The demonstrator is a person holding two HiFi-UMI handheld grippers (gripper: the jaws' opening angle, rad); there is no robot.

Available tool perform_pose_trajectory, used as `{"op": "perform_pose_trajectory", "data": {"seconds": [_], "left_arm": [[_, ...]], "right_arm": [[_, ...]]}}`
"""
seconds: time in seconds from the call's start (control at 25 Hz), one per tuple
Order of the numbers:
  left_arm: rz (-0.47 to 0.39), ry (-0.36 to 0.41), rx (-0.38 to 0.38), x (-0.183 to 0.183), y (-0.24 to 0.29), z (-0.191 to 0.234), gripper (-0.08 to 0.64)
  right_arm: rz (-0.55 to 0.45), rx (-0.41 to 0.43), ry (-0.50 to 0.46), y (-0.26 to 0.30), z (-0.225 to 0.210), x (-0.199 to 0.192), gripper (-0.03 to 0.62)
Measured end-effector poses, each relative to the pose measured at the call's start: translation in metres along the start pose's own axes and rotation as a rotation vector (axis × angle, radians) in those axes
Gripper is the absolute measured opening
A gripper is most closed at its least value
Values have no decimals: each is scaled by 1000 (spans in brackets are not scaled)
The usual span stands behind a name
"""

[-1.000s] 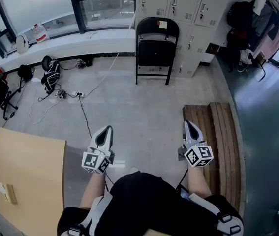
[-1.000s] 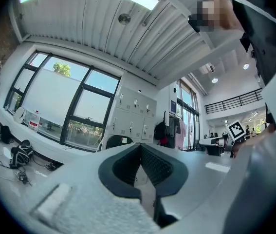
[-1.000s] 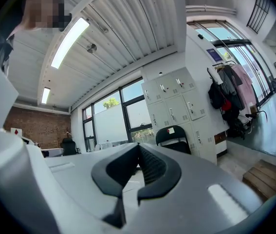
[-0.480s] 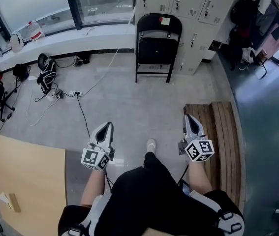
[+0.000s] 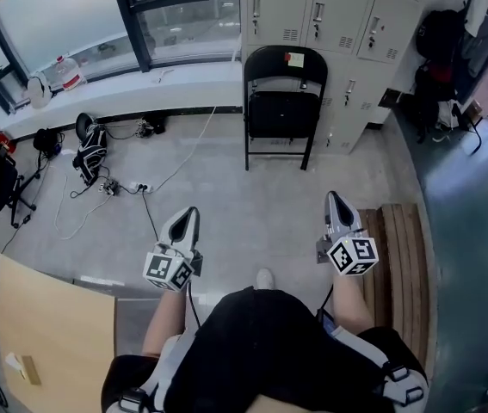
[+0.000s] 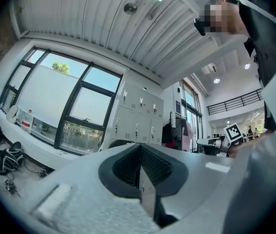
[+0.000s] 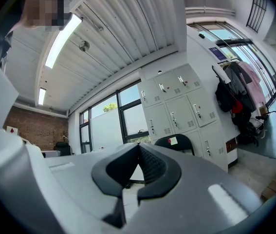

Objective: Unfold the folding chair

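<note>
A black folding chair (image 5: 280,106) leans folded against the grey lockers (image 5: 334,15) at the back of the room; its rounded back with a small label also shows in the right gripper view (image 7: 175,141). My left gripper (image 5: 190,216) and right gripper (image 5: 334,200) are held out in front of the person's body, both pointing at the chair and still well short of it. Both are shut with nothing between the jaws. In the left gripper view only the chair's top edge (image 6: 116,142) peeks above the jaws.
A wooden slatted bench (image 5: 398,265) lies on the floor just right of the right gripper. A light wooden tabletop (image 5: 50,334) is at the lower left. Cables and a power strip (image 5: 136,188), bags (image 5: 89,149) and a water jug (image 5: 67,74) sit along the window side. Coats hang at the right (image 5: 450,50).
The person has stepped forward: the chair and lockers look nearer, the tabletop slid back to the lower left, and both shut grippers moved ahead with the body.
</note>
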State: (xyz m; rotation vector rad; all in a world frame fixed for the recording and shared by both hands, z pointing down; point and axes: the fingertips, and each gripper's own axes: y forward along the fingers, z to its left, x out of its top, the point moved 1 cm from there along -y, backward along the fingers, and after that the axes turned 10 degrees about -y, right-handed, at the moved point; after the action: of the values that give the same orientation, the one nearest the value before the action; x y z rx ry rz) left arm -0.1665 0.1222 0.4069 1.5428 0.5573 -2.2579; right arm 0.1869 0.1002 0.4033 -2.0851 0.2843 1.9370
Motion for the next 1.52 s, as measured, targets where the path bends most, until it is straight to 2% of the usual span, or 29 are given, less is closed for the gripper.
{"op": "perform_pose_trajectory", "data": {"seconds": [0.32, 0.56, 0.84, 1.0, 1.2, 1.52], "left_arm": [[1, -26, 5, -14, 94, 8, 2], [4, -20, 13, -15, 140, 11, 3], [25, -24, 24, -28, 166, 36, 2], [34, -20, 2, -33, 194, 54, 2], [27, -35, -33, -22, 240, 78, 2], [42, -30, -56, -6, 298, 143, 2]], "right_arm": [[-2, -18, 33, 60, -75, -4, 5], [9, -8, 41, 95, -106, -11, 5], [47, 8, 30, 132, -115, -24, 5], [73, 27, -23, 156, -111, -30, 5], [72, -8, -25, 195, -117, -27, 5], [82, -65, -44, 270, -115, -30, 5]]}}
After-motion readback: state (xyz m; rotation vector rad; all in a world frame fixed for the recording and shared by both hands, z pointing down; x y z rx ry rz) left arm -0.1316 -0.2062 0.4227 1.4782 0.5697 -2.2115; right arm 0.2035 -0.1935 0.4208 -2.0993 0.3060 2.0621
